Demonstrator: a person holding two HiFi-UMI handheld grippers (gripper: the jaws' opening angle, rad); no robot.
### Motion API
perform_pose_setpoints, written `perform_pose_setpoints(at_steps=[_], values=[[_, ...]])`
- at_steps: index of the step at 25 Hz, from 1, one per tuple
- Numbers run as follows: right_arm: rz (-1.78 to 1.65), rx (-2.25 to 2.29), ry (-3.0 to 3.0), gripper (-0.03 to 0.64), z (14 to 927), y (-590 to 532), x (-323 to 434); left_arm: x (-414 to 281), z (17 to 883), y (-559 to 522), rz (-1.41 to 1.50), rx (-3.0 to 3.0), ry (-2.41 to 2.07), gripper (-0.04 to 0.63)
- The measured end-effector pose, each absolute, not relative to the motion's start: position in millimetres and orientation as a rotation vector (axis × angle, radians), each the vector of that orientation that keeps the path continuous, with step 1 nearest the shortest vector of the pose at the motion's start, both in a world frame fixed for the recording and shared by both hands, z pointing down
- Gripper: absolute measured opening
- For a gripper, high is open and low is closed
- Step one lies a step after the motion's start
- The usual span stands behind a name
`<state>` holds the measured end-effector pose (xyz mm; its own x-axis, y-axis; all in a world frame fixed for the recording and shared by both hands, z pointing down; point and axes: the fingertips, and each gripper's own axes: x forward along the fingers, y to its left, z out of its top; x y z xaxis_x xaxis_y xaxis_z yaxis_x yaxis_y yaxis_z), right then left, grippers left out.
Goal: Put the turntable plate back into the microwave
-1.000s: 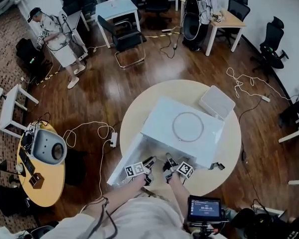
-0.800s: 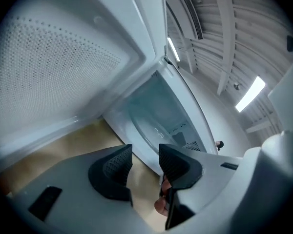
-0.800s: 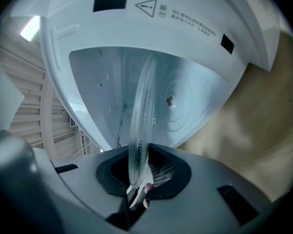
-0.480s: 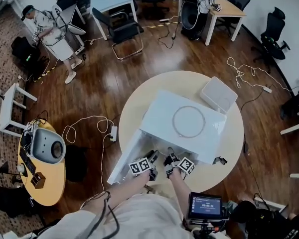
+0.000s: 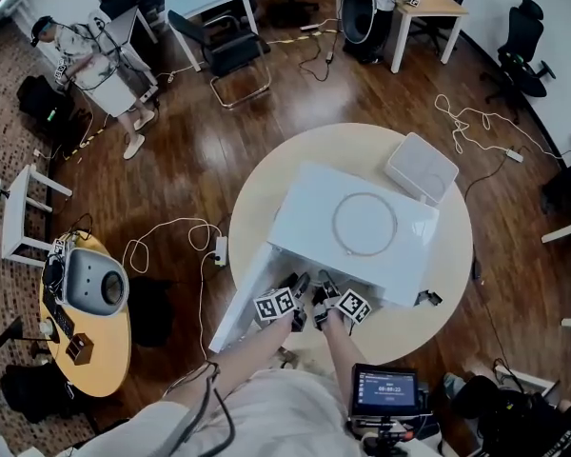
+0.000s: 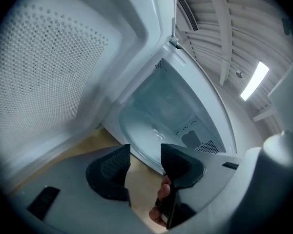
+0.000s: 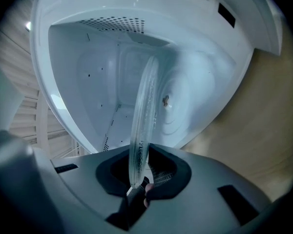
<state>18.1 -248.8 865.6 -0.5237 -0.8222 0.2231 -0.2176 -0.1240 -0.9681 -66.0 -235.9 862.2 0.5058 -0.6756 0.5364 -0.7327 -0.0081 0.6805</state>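
Turntable plate (image 7: pixel 145 106) held at the open microwave (image 5: pixel 347 227)
The glass plate is pinched by its rim in the narrow jaws of the right gripper (image 7: pixel 138 173), low in the right gripper view, and is reached into the white box on the round table (image 5: pixel 266 198). The left gripper (image 6: pixel 145 162) has just been opened wide, and nothing is held between its jaws.
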Motion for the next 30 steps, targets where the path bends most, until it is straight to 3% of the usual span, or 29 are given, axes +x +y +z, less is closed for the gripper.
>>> perform_pose_setpoints(at_steps=[30], values=[[-1.61,-1.189,1.6,0.041,897,-302,42,-28,892,-297,0.289,1.831,-1.084,0.179]])
